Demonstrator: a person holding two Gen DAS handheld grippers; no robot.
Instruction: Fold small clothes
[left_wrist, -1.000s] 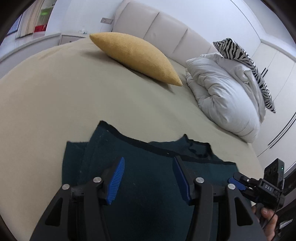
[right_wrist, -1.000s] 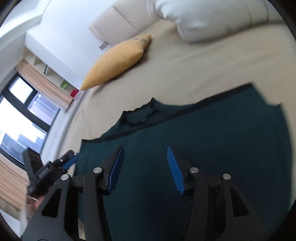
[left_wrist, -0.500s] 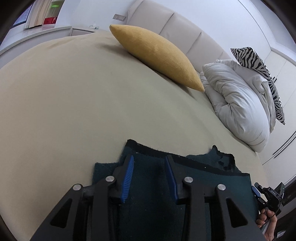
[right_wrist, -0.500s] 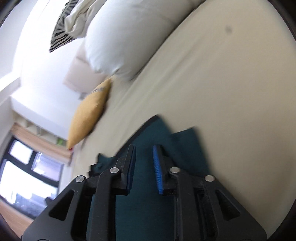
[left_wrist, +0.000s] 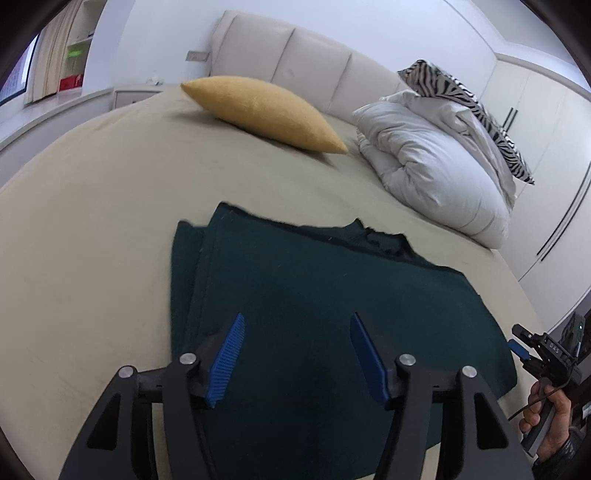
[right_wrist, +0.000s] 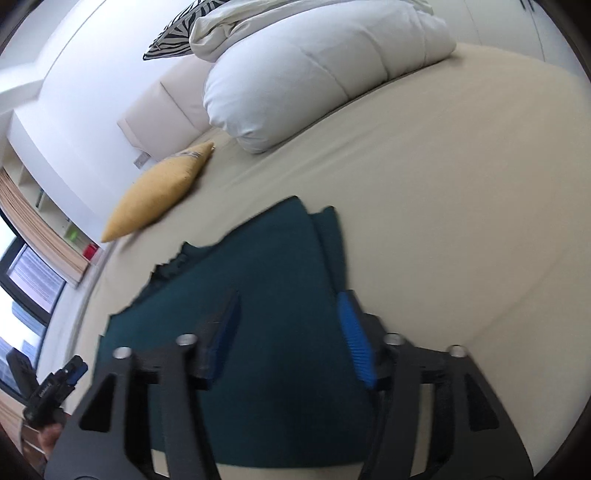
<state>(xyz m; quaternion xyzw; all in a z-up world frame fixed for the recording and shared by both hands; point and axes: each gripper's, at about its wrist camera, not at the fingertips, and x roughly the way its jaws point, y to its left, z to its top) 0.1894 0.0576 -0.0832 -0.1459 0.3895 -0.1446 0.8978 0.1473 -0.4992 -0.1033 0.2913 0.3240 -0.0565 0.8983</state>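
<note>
A dark teal garment (left_wrist: 314, 295) lies flat on the beige bed (left_wrist: 92, 221), its left and right sides folded in, neckline at the far edge. It also shows in the right wrist view (right_wrist: 258, 288). My left gripper (left_wrist: 297, 354) is open and empty over the garment's near left part. My right gripper (right_wrist: 288, 343) is open and empty over the garment's right part; it also shows at the right edge of the left wrist view (left_wrist: 524, 347). The left gripper shows at the lower left of the right wrist view (right_wrist: 70, 373).
A yellow cushion (left_wrist: 266, 110) lies at the head of the bed. A bunched white duvet (left_wrist: 436, 162) with a zebra-print pillow (left_wrist: 472, 110) sits at the far right. The padded headboard (left_wrist: 314, 59) stands behind them. White wardrobe doors (left_wrist: 546, 155) stand to the right.
Both grippers narrowed over the garment half a second ago and have opened wide again. Both have drawn back from the garment's sides towards its near part.
</note>
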